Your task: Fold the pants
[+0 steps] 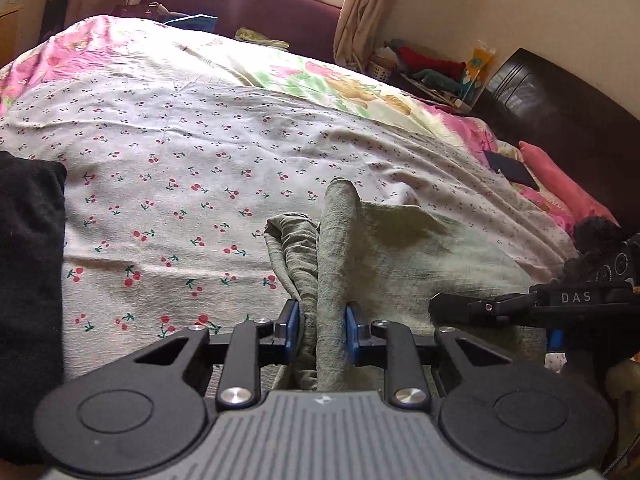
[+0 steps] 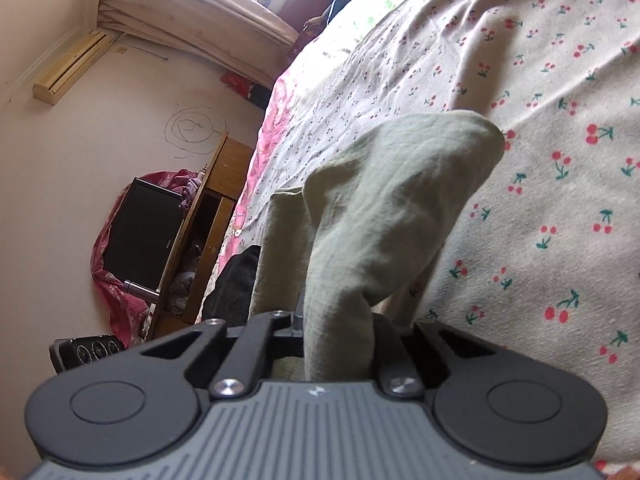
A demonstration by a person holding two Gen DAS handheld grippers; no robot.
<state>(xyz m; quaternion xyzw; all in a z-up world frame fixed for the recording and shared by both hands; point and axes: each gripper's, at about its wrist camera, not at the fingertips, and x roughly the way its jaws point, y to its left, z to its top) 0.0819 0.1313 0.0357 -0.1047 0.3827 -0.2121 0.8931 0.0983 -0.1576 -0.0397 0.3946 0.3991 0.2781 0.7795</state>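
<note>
Green cloth, the pants [image 1: 360, 264], lies bunched at the near right of the bed [image 1: 180, 168]; cherry-print sheet spreads bare ahead and left, a black garment [image 1: 28, 280] at the left edge. 1 left hand-held gripper [image 1: 322, 328] pinches a raised fold between blue pads.

Right wrist view: 1 right hand-held gripper [image 2: 336, 336], jaws narrow, clamps another lifted fold of pants [image 2: 384, 200]; open sheet lies right.

Wide open cherry-print sheet [image 1: 168, 184] ahead of the left gripper [image 1: 321, 330], nothing lying on it. A black garment [image 1: 28, 248] blocks the left edge; the right gripper [image 1: 472, 306] crowds in close on the right.
</note>
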